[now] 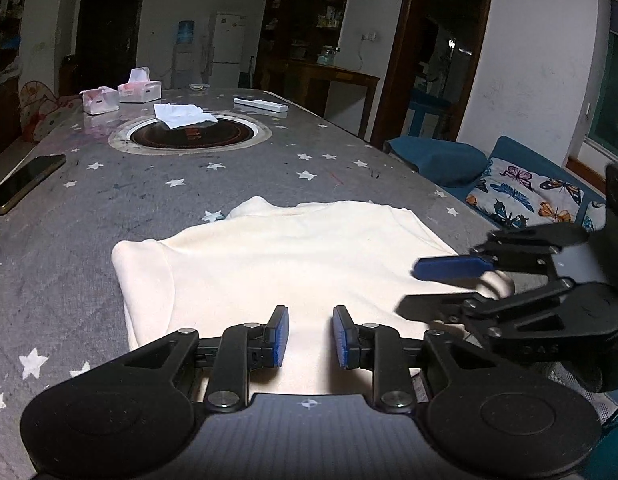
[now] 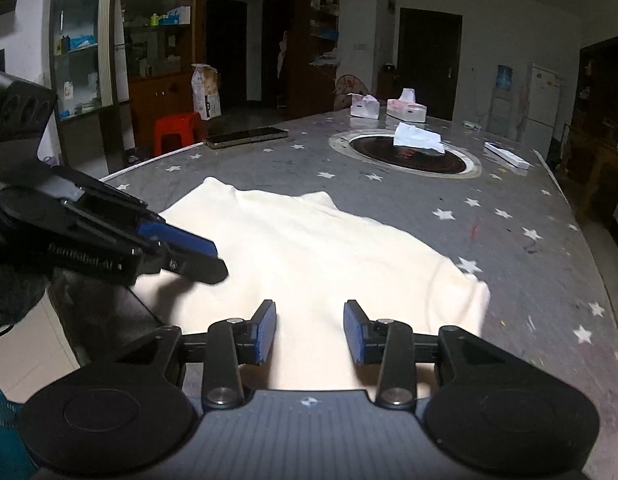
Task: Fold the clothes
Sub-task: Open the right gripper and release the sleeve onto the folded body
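Note:
A cream garment [image 1: 289, 256] [image 2: 329, 248] lies flat on the grey star-print tablecloth [image 1: 149, 196] [image 2: 509, 248], with a folded sleeve part along its edge. My left gripper [image 1: 309, 336] is open just above the garment's near edge, with nothing between its blue pads [image 1: 279, 332]. The right gripper [image 2: 311, 332] is likewise open above the near edge, empty. Each one shows in the other's view: the right gripper [image 1: 409, 290] at the garment's right side, the left gripper [image 2: 215, 262] at its left side.
A phone [image 1: 25, 184] [image 2: 247, 137] lies near the table's left edge. A round inset cooktop [image 1: 213, 140] [image 2: 405, 160] holds a white tissue [image 1: 181, 115] [image 2: 417, 138]. Tissue boxes [image 1: 139, 88] and a white remote [image 1: 261, 105] sit farther back. A blue sofa [image 1: 521, 196] stands to the right.

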Action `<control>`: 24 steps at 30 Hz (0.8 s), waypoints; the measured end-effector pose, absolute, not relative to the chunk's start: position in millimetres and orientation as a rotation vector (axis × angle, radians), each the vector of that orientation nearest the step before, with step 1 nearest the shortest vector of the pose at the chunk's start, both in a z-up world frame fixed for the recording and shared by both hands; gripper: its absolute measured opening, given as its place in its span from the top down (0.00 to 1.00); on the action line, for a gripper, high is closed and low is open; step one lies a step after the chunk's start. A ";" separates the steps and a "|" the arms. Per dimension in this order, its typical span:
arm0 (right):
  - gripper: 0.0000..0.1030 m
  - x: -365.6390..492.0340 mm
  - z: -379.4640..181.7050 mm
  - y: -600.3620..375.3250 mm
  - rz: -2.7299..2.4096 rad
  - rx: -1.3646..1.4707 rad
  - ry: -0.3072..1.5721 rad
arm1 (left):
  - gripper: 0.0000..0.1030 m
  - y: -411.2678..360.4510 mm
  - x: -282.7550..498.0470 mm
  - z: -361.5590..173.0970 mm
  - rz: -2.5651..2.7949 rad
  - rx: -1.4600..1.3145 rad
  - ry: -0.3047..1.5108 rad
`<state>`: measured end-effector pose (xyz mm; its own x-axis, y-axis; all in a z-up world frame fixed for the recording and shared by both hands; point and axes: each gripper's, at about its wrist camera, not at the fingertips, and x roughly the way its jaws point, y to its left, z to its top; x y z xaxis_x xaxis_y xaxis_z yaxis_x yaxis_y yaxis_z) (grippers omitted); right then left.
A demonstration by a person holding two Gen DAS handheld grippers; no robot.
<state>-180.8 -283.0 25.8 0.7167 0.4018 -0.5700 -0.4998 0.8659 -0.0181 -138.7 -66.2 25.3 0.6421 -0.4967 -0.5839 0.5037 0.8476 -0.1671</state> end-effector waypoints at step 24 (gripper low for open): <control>0.52 -209.4 17.1 -322.2 0.526 -0.155 0.549 | 0.65 -21.8 -151.1 24.6 -0.491 -0.065 0.647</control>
